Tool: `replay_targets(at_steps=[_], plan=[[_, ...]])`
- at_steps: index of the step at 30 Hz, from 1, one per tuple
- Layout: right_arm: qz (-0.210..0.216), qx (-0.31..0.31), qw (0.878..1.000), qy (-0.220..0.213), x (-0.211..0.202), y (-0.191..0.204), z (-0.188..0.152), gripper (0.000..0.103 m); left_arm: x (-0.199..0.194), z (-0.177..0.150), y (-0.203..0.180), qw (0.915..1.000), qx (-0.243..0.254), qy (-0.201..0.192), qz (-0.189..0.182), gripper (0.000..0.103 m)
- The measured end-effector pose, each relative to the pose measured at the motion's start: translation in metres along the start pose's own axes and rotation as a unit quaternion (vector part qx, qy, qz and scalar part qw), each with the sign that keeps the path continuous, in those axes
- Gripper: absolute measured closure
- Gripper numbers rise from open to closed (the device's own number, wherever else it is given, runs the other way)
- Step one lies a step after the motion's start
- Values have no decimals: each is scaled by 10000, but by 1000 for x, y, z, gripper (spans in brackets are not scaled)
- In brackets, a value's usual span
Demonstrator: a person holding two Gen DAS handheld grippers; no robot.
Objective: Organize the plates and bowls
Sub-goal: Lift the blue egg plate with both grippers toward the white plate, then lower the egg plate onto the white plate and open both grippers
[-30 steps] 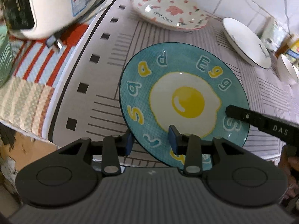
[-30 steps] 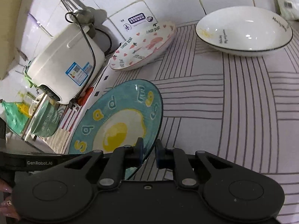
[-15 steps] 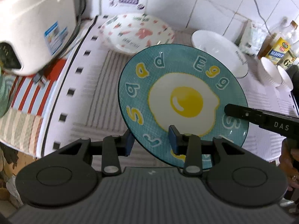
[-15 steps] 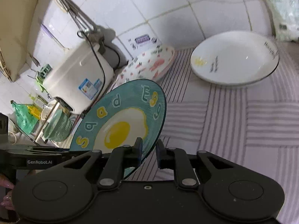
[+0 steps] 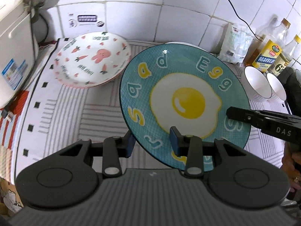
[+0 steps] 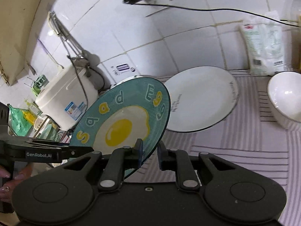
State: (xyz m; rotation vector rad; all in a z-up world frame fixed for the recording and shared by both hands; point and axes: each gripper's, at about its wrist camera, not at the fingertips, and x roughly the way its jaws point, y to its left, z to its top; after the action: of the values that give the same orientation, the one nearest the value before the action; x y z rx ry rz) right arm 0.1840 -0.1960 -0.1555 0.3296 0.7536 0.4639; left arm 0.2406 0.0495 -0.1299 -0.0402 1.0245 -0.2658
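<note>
Both grippers hold the teal egg plate (image 5: pixel 185 101) tilted in the air above the striped mat (image 5: pixel 97 116): the left gripper (image 5: pixel 152 143) is clamped on its near rim, the right gripper (image 6: pixel 149 151) on its side edge. Behind sit a carrot-print plate (image 5: pixel 92 60), a white plate (image 6: pixel 201 98) and what look like 2 white bowls (image 5: pixel 256 83)
</note>
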Motion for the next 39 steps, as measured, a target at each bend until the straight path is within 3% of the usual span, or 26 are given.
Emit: replay_targets(at_steps=[15, 24, 39], plan=[[-140, -8, 9999, -24, 10, -68, 40, 82, 61, 56, -40, 9998, -115, 163, 29, 65], [-445, 45, 9987, 233, 35, -89, 58, 82, 102, 84, -36, 9969, -357, 695, -54, 65], [-804, 166, 9939, 737, 48, -97, 68, 81, 125, 94, -39, 9906, -305, 1327, -99, 65]])
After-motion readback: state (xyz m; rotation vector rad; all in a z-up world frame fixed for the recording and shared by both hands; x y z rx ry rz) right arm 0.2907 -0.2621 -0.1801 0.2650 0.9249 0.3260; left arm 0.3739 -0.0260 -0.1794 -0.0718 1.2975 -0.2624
